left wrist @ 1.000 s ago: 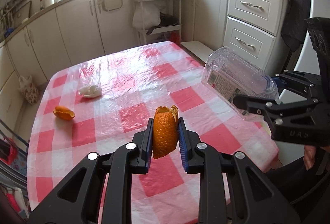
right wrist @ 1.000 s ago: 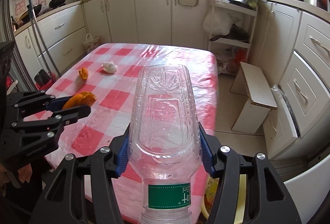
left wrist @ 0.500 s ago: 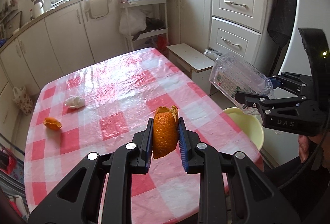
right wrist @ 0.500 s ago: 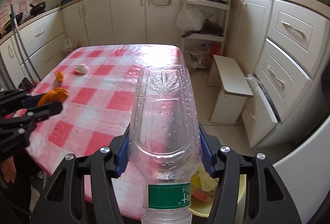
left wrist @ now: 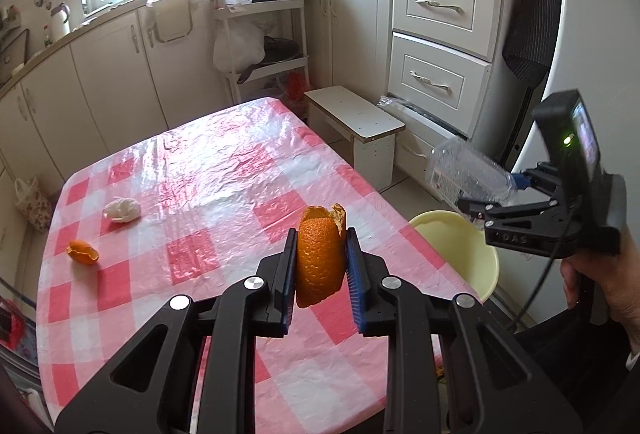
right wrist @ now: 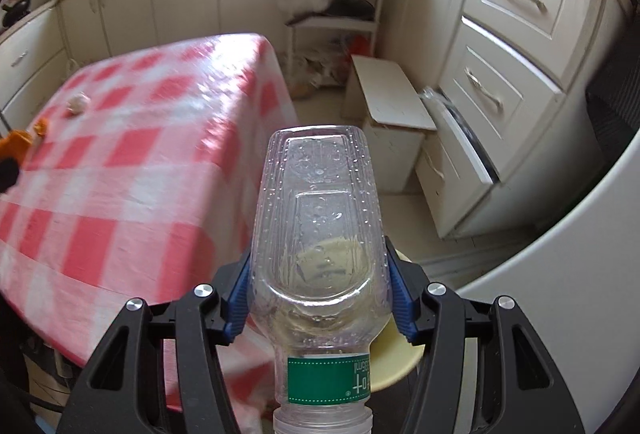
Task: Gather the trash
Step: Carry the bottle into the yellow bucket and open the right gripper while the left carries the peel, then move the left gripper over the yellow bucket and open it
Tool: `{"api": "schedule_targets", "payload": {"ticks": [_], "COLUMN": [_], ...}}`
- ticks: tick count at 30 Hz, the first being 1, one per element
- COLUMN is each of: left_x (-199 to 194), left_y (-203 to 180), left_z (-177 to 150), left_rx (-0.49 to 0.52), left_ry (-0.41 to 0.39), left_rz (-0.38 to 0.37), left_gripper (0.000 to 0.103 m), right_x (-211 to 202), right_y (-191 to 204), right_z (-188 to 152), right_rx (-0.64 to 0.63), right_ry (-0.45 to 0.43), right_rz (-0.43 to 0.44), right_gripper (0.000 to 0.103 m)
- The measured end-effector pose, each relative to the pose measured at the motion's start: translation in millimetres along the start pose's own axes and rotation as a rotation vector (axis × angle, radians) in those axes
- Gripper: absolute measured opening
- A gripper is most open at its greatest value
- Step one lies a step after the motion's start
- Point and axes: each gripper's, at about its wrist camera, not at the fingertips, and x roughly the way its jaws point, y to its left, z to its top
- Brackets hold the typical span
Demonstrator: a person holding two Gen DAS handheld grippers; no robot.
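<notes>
Filling most of the scene is the table, under a red-and-white checked cloth with a shiny plastic cover, and white kitchen cabinets run behind it with a low white step stool on the floor between them. Off the table's right near corner sits the pale yellow bin, partly hidden behind the cloth's edge. Above it hangs the clear plastic bottle, pinched across its shoulders by the right gripper, blue pads pressed on both sides, its green-labelled neck toward the camera and its base pointing away and down; through the bottle's wall the bin's yellow shows. A hand grips that tool's handle at the right edge. The left gripper is closed narrow on a curl of orange peel, held upright over the near part of the table, clear of the cloth. Far left on the cloth lies a crumpled white tissue, and nearer the left edge, well apart from it, a smaller scrap of orange peel.
</notes>
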Motion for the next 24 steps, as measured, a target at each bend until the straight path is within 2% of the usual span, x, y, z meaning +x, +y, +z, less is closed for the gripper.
{"api": "schedule_targets", "payload": {"ticks": [6, 11, 18, 24], "left_x": [7.3, 9.5, 9.1, 9.2], "left_y": [-10.3, -18.5, -25.5, -30.8], "left_z": [4.2, 5.2, 4.2, 6.6], "left_rx": [0.015, 0.031, 0.048, 0.057], "left_ry": [0.004, 0.008, 0.014, 0.014], "left_rz": [-0.017, -0.024, -0.024, -0.027], "left_gripper": [0.022, 0.022, 0.022, 0.022], "right_x": [15.1, 10.3, -18.6, -69.9], "right_y": [-17.2, -17.9, -14.7, -11.4], "right_z": [-3.3, -0.9, 3.0, -7.4], "right_rx": [0.054, 0.063, 0.059, 0.010], "right_ry": [0.047, 0.027, -0.060, -0.200], "right_rz": [-0.024, -0.022, 0.007, 0.035], "right_gripper": [0.057, 0.059, 0.066, 0.075]}}
